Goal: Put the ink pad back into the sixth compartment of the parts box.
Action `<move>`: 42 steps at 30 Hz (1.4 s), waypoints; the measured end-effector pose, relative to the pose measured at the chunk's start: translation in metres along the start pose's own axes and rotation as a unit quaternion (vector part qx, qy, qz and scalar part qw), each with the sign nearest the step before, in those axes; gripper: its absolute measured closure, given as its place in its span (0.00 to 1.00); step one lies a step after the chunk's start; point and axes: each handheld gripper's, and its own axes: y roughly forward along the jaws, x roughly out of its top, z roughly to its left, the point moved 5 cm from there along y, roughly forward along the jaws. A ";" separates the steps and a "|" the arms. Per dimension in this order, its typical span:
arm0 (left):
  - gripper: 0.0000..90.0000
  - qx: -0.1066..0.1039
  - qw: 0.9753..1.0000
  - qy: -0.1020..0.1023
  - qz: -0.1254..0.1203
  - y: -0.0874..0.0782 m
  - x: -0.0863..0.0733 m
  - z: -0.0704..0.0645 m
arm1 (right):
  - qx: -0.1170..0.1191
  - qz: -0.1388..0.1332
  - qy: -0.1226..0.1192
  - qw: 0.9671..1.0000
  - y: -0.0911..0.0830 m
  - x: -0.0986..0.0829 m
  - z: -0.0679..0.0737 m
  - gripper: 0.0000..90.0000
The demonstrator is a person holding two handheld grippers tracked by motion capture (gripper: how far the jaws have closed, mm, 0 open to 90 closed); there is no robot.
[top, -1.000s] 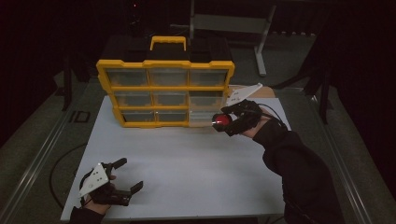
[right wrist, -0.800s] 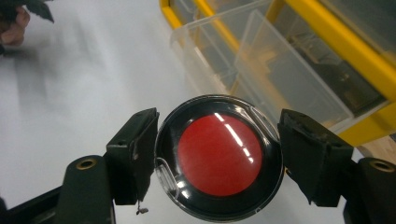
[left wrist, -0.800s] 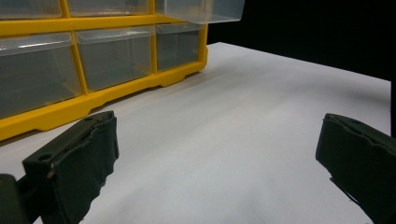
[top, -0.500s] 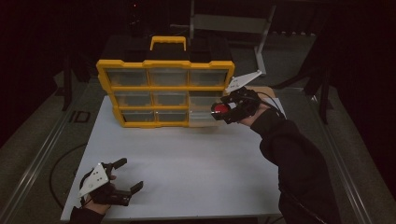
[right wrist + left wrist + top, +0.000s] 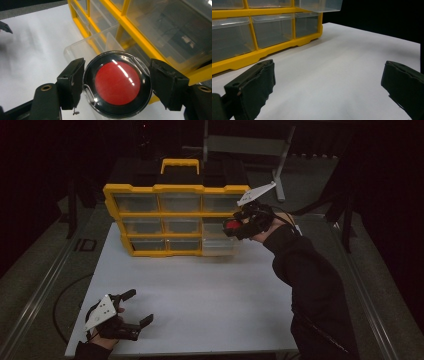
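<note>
A yellow organizer point(image 5: 175, 215) with clear drawers stands at the back of the white table point(image 5: 200, 295). Its bottom right drawer point(image 5: 218, 245) is pulled out; in the right gripper view it point(image 5: 82, 47) lies below the disc. My right gripper point(image 5: 235, 226) is shut on a round black case with a red disc point(image 5: 117, 83), held just above that drawer beside the organizer's right end. My left gripper point(image 5: 131, 309) rests open near the table's front left corner; nothing sits between its black pads point(image 5: 254, 87). The organizer point(image 5: 262, 32) rises ahead of it.
A black box with a yellow handle point(image 5: 180, 166) sits behind the organizer. A grey metal stand point(image 5: 250, 145) is beyond the table. Dark floor and rails point(image 5: 45, 270) flank the table's sides. White tabletop stretches between the two grippers.
My right gripper has carried the red disc up and slightly left, from the table's right side to above the pulled-out drawer. The left gripper has stayed still.
</note>
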 end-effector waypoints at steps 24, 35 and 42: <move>0.00 -0.002 1.000 -0.004 0.000 0.000 -0.001 0.001 | 0.025 0.020 0.033 0.999 0.041 0.006 -0.012 0.34; 0.00 -0.002 1.000 -0.004 0.002 0.001 -0.002 0.001 | 0.039 0.033 0.043 0.998 0.050 0.002 -0.009 0.33; 0.00 -0.002 1.000 -0.002 0.003 0.001 -0.002 0.001 | 0.044 0.039 0.031 0.998 0.047 0.002 -0.003 0.33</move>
